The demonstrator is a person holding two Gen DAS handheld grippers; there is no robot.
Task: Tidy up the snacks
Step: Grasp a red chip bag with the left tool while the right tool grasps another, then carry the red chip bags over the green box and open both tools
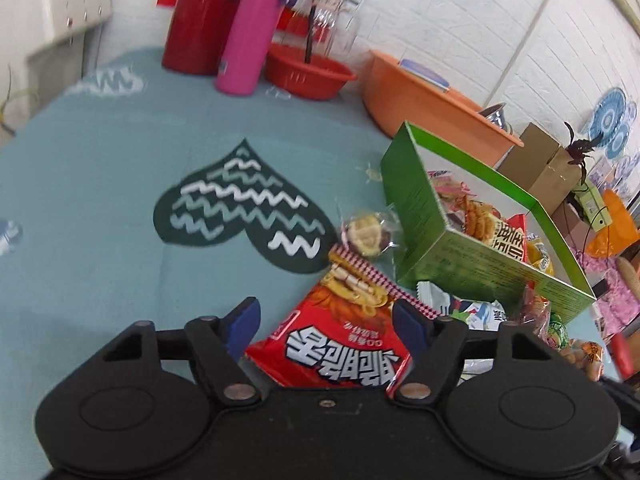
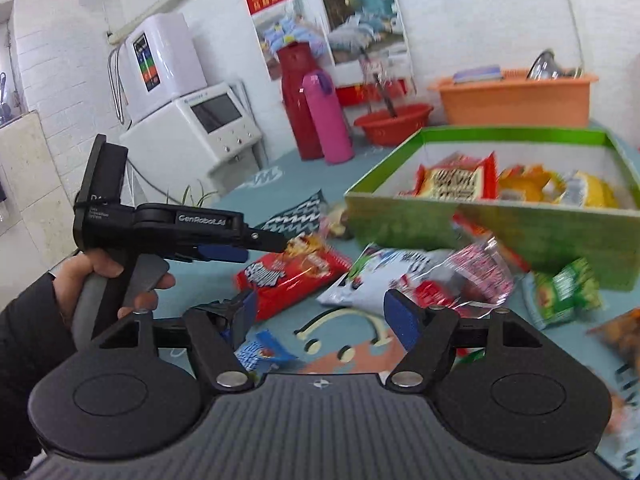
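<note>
Left tongs [image 1: 326, 326] lining up on the red glossy foil snack bag [image 1: 340, 336]; nothing gripped yet.

My left tongs are spread wide, the red bag lying on the table between and just ahead of them; my right tongs [image 2: 318, 318] also gape empty, with loose packets ahead. I judge the next move is to close on the bag, then lift it right into the green cardboard box [image 1: 424, 216]. Count: one box, about three packets inside, roughly six loose; blur hides some.
</note>
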